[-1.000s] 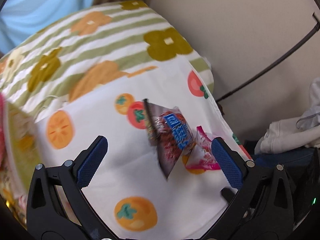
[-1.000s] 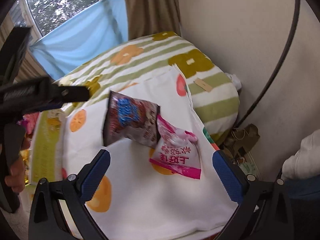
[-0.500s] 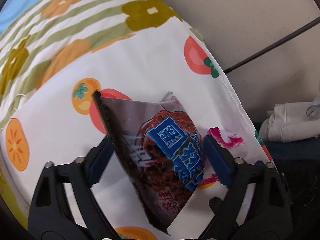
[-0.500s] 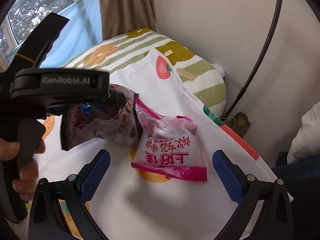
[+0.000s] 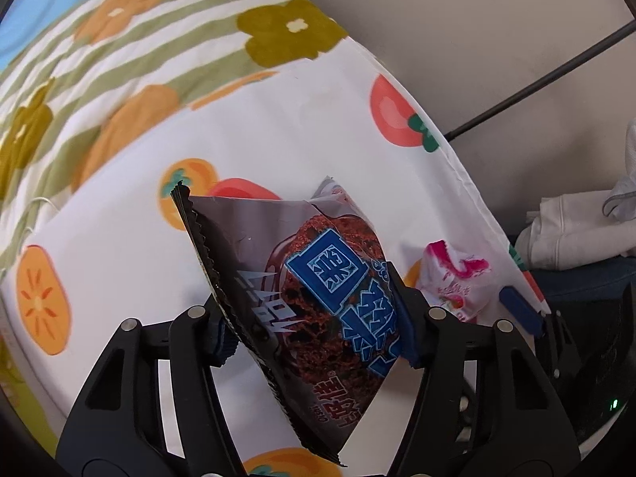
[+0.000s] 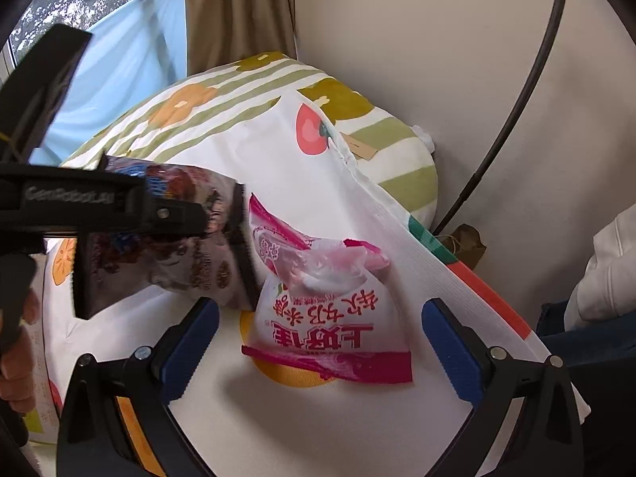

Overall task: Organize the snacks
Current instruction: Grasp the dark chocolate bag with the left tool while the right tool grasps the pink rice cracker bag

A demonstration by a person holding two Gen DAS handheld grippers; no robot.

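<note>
A dark brown snack bag with a blue label (image 5: pixel 314 302) sits between the fingers of my left gripper (image 5: pixel 314 318), which is shut on it just above the fruit-print cloth (image 5: pixel 278 127). The same bag shows in the right wrist view (image 6: pixel 175 246), pinched by the left gripper. A pink and white snack bag (image 6: pixel 330 318) lies on the cloth beside it, also seen in the left wrist view (image 5: pixel 453 278). My right gripper (image 6: pixel 318 342) is open, its blue pads on either side of the pink bag, not touching it.
The cloth covers a green-striped flowered cushion (image 6: pixel 254 91) against a beige wall. A black cable (image 6: pixel 512 119) runs down the wall. White clothing (image 5: pixel 576 230) lies to the right past the cloth's edge. A brown curtain (image 6: pixel 238 12) and window stand behind.
My left gripper moved in on the dark bag and closed on it. My right gripper moved closer to the pink bag and narrowed, still open.
</note>
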